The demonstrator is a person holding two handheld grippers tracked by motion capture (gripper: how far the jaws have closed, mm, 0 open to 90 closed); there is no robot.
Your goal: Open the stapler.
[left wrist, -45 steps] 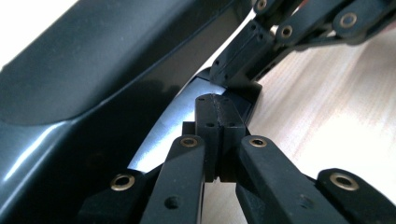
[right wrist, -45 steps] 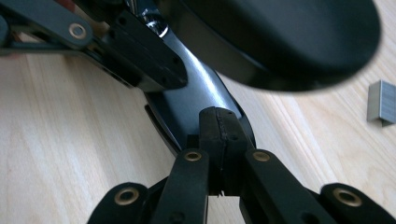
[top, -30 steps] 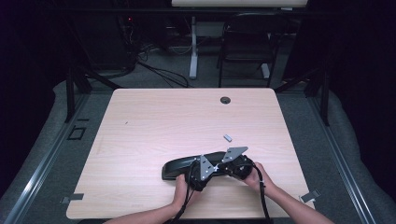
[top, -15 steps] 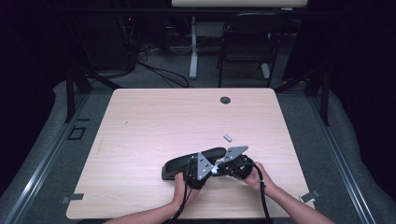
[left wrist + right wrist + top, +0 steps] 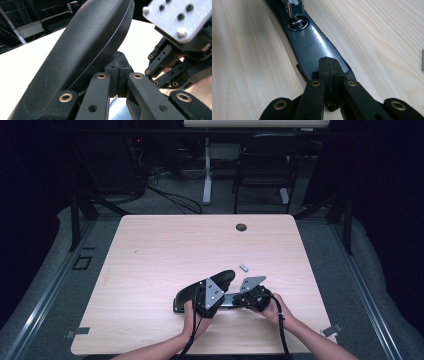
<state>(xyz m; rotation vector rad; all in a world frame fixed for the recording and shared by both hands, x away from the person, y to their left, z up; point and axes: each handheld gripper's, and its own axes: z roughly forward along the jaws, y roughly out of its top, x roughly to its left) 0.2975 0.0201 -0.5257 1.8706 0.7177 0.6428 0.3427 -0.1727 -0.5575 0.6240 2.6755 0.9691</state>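
A black stapler (image 5: pixel 187 296) lies near the table's front edge with its top arm (image 5: pixel 224 278) swung up. My left gripper (image 5: pixel 216 291) is shut, and its closed tips (image 5: pixel 117 72) sit right under the raised top arm (image 5: pixel 87 50). My right gripper (image 5: pixel 233 301) is also shut, with its closed tips (image 5: pixel 331 72) resting on the front end of the stapler's glossy base (image 5: pixel 312 47). The round metal anvil (image 5: pixel 297 23) and the end of the staple magazine (image 5: pixel 293 6) lie beyond the tips. The right gripper (image 5: pixel 175 52) looms close on the right of the left gripper view.
A small grey strip of staples (image 5: pixel 244 267) lies on the wooden table (image 5: pixel 165 250) just behind the stapler; its edge (image 5: pixel 422 60) shows in the right gripper view. A cable hole (image 5: pixel 241 227) sits near the far edge. A chair (image 5: pixel 262 165) and a desk leg stand beyond.
The left gripper has risen a little and the stapler's top arm has swung up higher with it. The right gripper and the base have stayed put.
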